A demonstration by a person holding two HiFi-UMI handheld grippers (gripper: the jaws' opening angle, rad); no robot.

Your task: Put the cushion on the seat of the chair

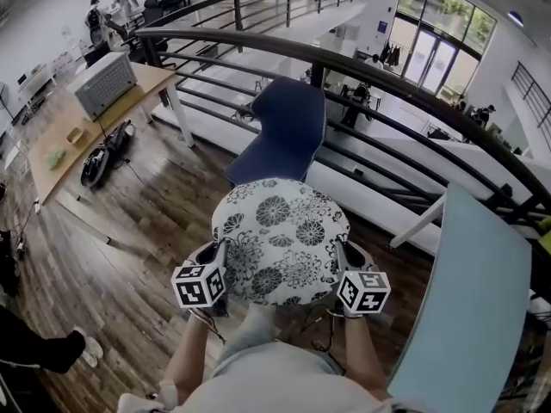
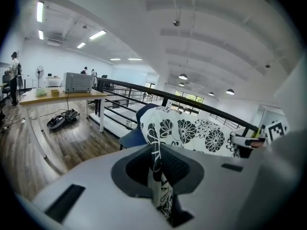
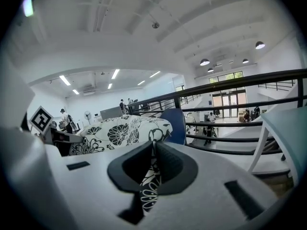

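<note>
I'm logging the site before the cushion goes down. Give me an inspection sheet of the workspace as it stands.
Surface: wooden floor; the seat is only partly visible, nothing seen on it.
Job's things: floral cushion held in the air in front of the blue chair, not yet on the seat.
Clutter: grey box on the wooden table; black gear on the floor beneath it.
Grippers: left tongs shut on the cushion's edge; right tongs likewise.
Cables: a thin lead hangs from the wooden table toward the black gear.
Surroundings: dark railing behind the chair; pale blue table at right; people far off.
</note>
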